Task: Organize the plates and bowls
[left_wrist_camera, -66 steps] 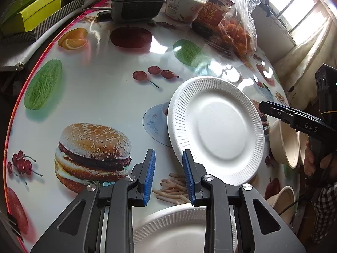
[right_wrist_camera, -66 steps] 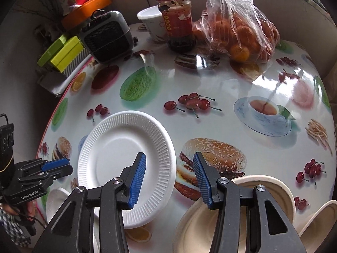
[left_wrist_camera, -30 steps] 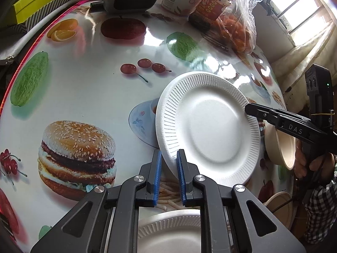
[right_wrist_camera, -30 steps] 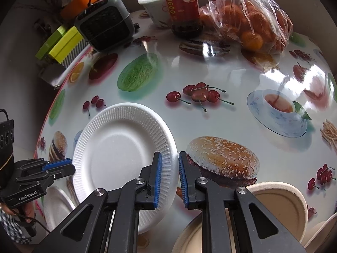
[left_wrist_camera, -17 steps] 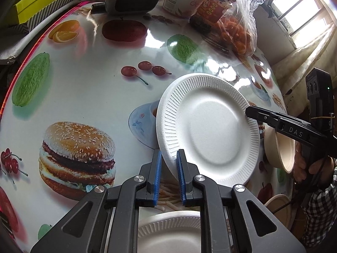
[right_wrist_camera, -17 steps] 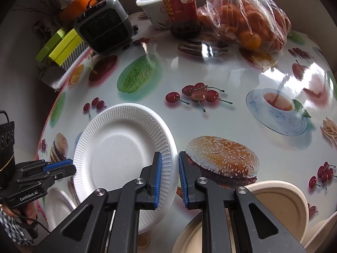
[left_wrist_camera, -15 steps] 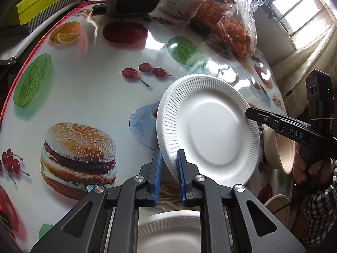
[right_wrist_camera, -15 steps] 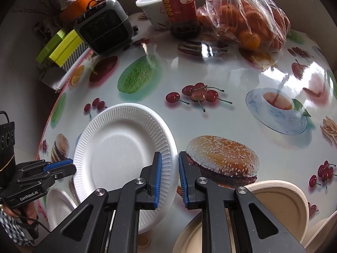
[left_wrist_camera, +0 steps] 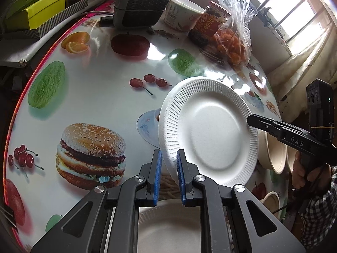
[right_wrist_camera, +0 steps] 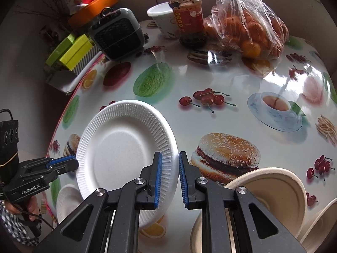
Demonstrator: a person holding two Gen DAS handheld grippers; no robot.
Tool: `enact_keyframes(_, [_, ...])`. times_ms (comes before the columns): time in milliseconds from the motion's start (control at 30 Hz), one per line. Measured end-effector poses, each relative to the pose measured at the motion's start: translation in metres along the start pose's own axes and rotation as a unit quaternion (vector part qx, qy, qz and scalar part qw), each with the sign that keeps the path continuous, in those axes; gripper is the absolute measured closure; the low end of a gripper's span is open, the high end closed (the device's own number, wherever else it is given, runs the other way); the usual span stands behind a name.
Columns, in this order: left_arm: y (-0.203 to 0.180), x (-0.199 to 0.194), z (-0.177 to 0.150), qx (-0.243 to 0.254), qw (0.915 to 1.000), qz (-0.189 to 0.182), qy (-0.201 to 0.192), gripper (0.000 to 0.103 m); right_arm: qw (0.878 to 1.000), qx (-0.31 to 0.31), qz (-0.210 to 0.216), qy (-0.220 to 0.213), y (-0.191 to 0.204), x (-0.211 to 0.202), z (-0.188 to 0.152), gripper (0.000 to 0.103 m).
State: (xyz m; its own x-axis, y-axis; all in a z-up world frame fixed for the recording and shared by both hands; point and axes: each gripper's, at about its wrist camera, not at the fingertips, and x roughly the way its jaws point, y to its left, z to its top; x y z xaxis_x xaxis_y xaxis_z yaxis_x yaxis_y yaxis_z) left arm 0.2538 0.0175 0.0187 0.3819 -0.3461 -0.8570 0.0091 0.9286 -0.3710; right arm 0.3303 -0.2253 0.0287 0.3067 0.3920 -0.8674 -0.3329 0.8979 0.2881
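Note:
A white paper plate (left_wrist_camera: 210, 126) is held tilted above the printed table. My left gripper (left_wrist_camera: 169, 176) is shut on its near rim. My right gripper (right_wrist_camera: 170, 179) is shut on the opposite rim of the same plate (right_wrist_camera: 122, 147). In the left wrist view the right gripper (left_wrist_camera: 252, 119) reaches the plate's right edge. In the right wrist view the left gripper (right_wrist_camera: 69, 162) grips its left edge. A second white plate (left_wrist_camera: 168, 227) lies under the left gripper. Beige bowls (right_wrist_camera: 271, 191) sit at the table's near right.
A grey heater (right_wrist_camera: 118, 35), a white cup (right_wrist_camera: 162, 19), a red jar (right_wrist_camera: 189, 19) and a bag of oranges (right_wrist_camera: 246, 27) stand at the table's far side. Yellow-green boxes (left_wrist_camera: 35, 10) lie beyond the left edge. More beige bowls (left_wrist_camera: 271, 154) sit right.
Both grippers closed on opposite rims of the white plate. Since then the plate has lifted slightly and tilted, still held by both.

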Motion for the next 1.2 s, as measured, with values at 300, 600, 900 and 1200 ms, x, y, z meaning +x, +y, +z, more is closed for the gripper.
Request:
enact_keyframes(300, [0.005,-0.022,-0.015,0.004,0.9999,0.003,-0.013,0.088,1.0,-0.01,0.005,-0.008,0.021,-0.016,-0.016,0.087])
enact_keyframes(600, [0.014,-0.041,-0.035,0.004,0.9997,0.009,-0.022,0.088,1.0,-0.026,0.008,-0.011,0.046,-0.03,-0.037,0.087])
enact_keyframes(900, [0.022,-0.056,-0.057,0.004,0.9996,0.011,-0.024,0.088,0.999,-0.035,0.014,-0.005,0.064,-0.036,-0.059,0.087])
enact_keyframes(1200, [0.036,-0.064,-0.078,0.001,0.9995,0.018,-0.025,0.088,0.999,-0.042,0.026,0.01,0.08,-0.031,-0.087,0.087])
